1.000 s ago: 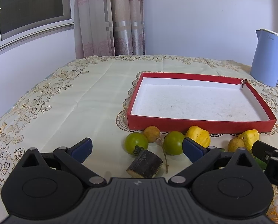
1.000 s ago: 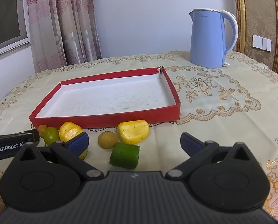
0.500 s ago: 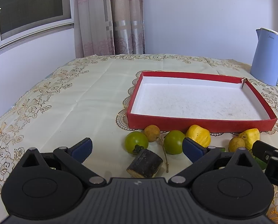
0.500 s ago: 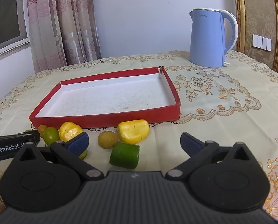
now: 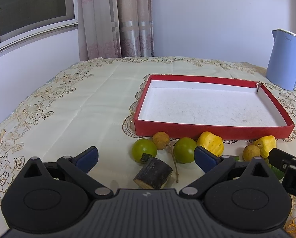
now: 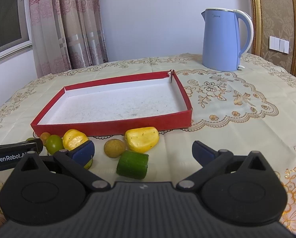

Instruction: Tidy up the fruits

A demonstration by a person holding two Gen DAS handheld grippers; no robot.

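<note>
Very little differs from a second ago. In the right wrist view, the left gripper (image 5: 146,158) has crept a hair rightward and downward at the frame's left side, beside the green fruit (image 6: 53,143) in front of the red tray (image 6: 112,127). In the left wrist view, the tray's near right corner now sits a touch higher in the frame.

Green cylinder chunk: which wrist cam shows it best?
Right wrist view. The green cylinder chunk lies in full sight between the open fingers of the right hand-held gripper. In the left wrist view only a green sliver shows behind the gripper bodies.
</note>
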